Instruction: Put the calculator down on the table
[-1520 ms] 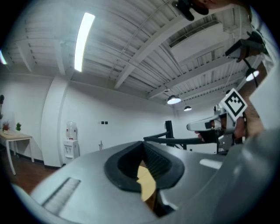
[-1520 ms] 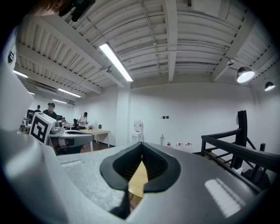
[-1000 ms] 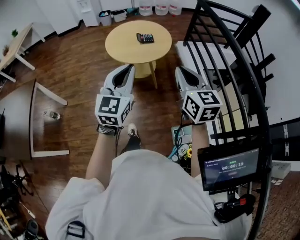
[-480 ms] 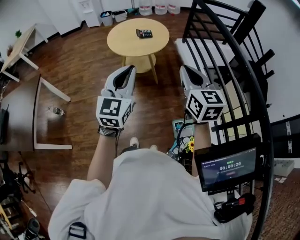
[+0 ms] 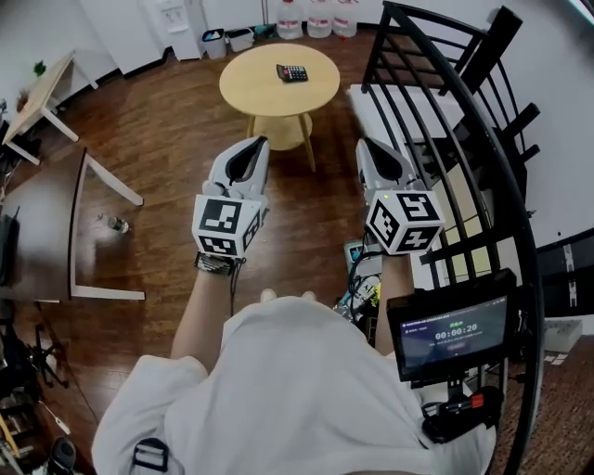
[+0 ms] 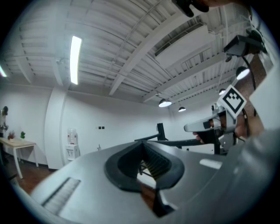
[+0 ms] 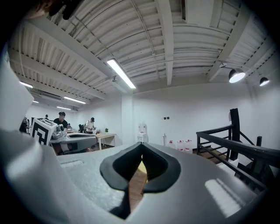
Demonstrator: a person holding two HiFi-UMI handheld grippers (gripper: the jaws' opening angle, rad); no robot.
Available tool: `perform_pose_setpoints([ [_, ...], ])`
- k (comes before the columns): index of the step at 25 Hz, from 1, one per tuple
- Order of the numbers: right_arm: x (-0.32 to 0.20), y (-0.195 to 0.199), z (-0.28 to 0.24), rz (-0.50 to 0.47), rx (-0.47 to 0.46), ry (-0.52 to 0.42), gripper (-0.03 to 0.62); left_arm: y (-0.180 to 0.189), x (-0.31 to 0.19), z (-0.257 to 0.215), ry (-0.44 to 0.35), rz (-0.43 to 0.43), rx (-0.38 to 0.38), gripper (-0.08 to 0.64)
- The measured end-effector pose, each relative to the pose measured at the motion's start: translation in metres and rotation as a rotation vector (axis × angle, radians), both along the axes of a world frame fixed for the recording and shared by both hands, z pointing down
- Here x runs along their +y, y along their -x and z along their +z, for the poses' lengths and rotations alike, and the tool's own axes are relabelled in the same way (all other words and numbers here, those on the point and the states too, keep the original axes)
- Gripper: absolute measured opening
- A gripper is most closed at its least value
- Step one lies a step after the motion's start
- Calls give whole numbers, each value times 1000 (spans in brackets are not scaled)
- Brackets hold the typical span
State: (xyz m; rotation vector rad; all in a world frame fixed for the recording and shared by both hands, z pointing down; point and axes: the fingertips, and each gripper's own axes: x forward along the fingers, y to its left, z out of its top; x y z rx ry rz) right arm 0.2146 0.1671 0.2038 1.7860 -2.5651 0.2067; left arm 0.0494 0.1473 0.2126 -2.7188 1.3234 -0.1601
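Observation:
A black calculator (image 5: 291, 72) lies flat on the round yellow table (image 5: 260, 88), far ahead in the head view. Both grippers are held level over the wooden floor, well short of the table and side by side. My left gripper (image 5: 255, 143) is shut, and its dark pads (image 6: 151, 162) meet with nothing between them. My right gripper (image 5: 366, 145) is shut too, its pads (image 7: 151, 164) touching and empty. The left gripper view shows the right gripper (image 6: 205, 127) at its right. The right gripper view shows the left gripper (image 7: 74, 139) at its left.
A black stair railing (image 5: 445, 111) curves along the right, beside a white platform (image 5: 380, 97). A small screen (image 5: 452, 332) is mounted near my right arm. A dark desk (image 5: 37, 232) and a bottle (image 5: 113, 223) on the floor lie left. Water jugs (image 5: 318, 17) line the far wall.
Both grippers sit a little lower in the head view, and the table with the calculator looks slightly smaller and farther off. The foot seen below has gone out of sight. Both stay shut.

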Motion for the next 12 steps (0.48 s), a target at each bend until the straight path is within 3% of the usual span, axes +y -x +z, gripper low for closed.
perform_pose_setpoints([
  [5,-4,12,-15,7,13,-47,5,11,-7,-12,-29,0,5,5],
  [12,-2,20,-18,13,100,-79,3,10,-6,-13,-31,10,-2,5],
])
